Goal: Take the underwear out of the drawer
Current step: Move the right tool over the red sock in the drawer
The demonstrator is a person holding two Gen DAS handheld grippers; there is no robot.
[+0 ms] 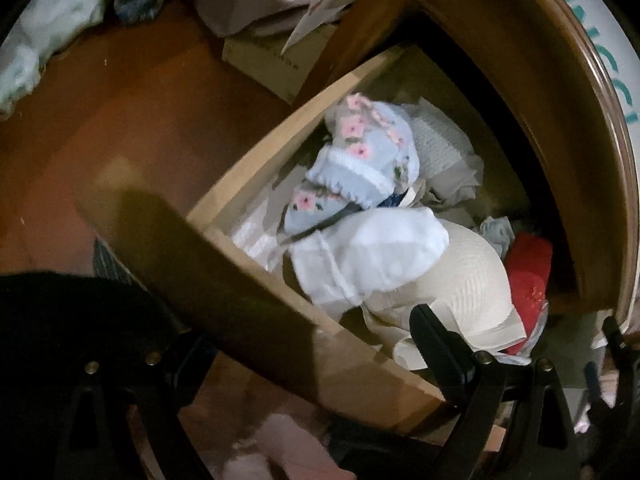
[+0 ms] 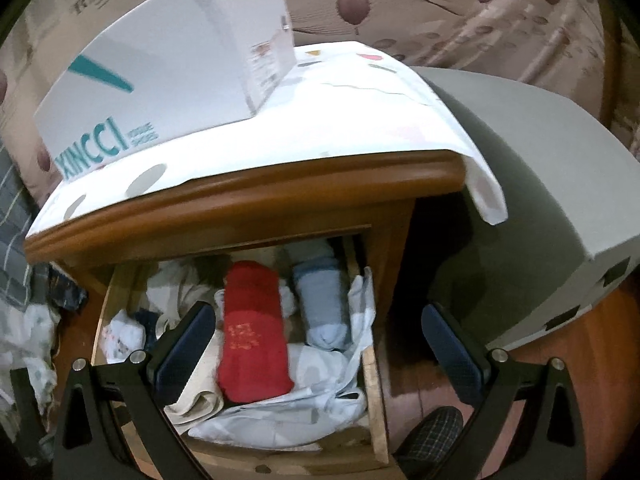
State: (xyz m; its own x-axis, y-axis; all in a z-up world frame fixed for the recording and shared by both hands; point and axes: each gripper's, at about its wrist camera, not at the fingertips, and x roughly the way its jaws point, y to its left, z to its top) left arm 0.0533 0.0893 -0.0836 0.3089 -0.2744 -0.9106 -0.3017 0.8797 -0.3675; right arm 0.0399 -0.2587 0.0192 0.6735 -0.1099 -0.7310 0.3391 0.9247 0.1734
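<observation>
A dim bedroom corner with a brown wooden floor and flower-patterned fabric behind: here stands a wooden nightstand, its top covered by a white sheet that carries a white shoe box. A grey box sits on the floor to its right.

The drawer is pulled out and packed with soft clothing. In the right wrist view a rolled red piece lies in the middle, a rolled pale blue piece just to its right, both resting on crumpled white cloth. In the left wrist view blue underwear with pink flowers lies toward the far left side of the drawer, a white bundle nearer, beside a cream ribbed cup-shaped garment.

The right hand-held gripper hangs above the drawer with its jaws wide apart, straddling the red roll without touching it. The left hand-held gripper is over the near right corner of the drawer, jaws apart and empty.

All of this looks light, limp and easy to crush, with nothing fragile. A roll would probably best be pinched across its middle, so that it comes up in one piece; taken by a loose edge it may unroll and drag its neighbours along. The flowered piece offers a raised fold at its white trim.
</observation>
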